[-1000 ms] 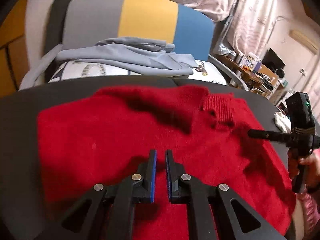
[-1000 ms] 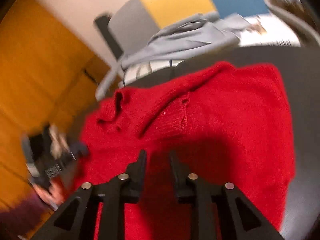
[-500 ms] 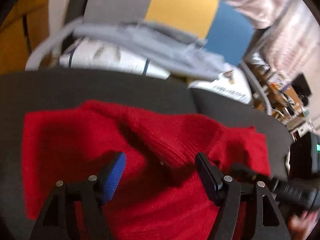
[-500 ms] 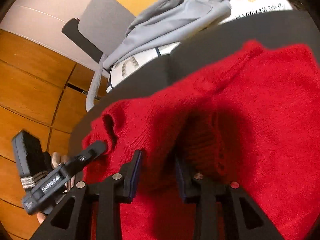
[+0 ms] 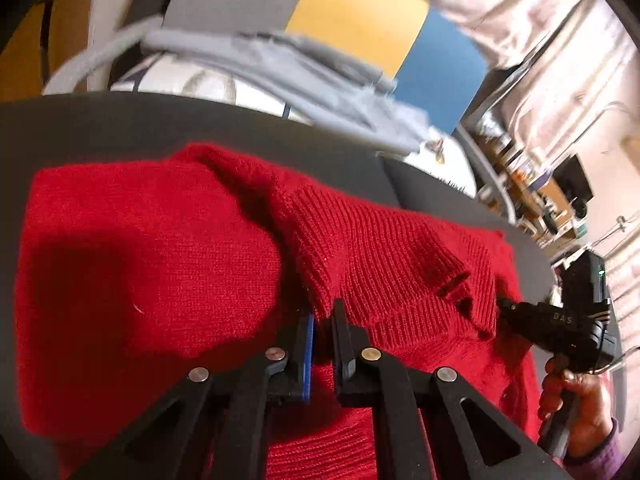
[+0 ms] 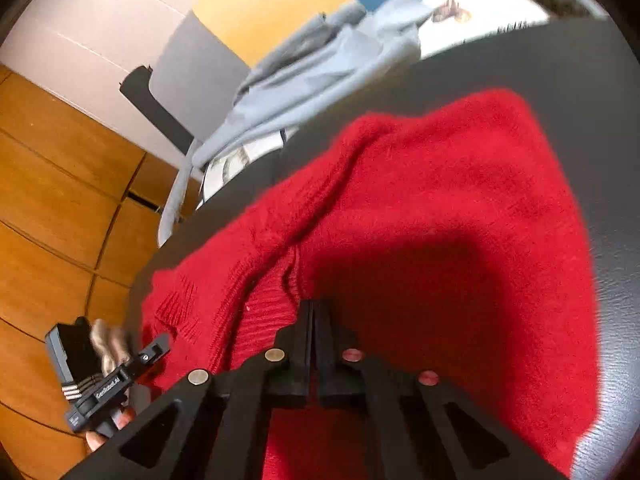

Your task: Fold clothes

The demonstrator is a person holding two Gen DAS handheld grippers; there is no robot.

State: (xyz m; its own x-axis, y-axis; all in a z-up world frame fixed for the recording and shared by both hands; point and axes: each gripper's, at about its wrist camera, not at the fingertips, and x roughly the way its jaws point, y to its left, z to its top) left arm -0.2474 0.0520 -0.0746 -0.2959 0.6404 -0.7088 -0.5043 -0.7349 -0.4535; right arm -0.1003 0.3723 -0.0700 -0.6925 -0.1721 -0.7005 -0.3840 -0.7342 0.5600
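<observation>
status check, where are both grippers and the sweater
Left gripper closing on the ribbed fold of the red sweater. Right gripper closing on its ribbed edge. Sweater bunched on dark table. Nothing in the way.

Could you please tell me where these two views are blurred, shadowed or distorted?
Left wrist view: the grey garment behind is motion-smeared, the ribbed red knitted sweater stays sharp, and a dark shadow crosses its left part. Right wrist view: the person's hand at lower left is blurred, and a broad shadow lies ahead of the jaws. Both bend outward, fisheye-style.
</observation>
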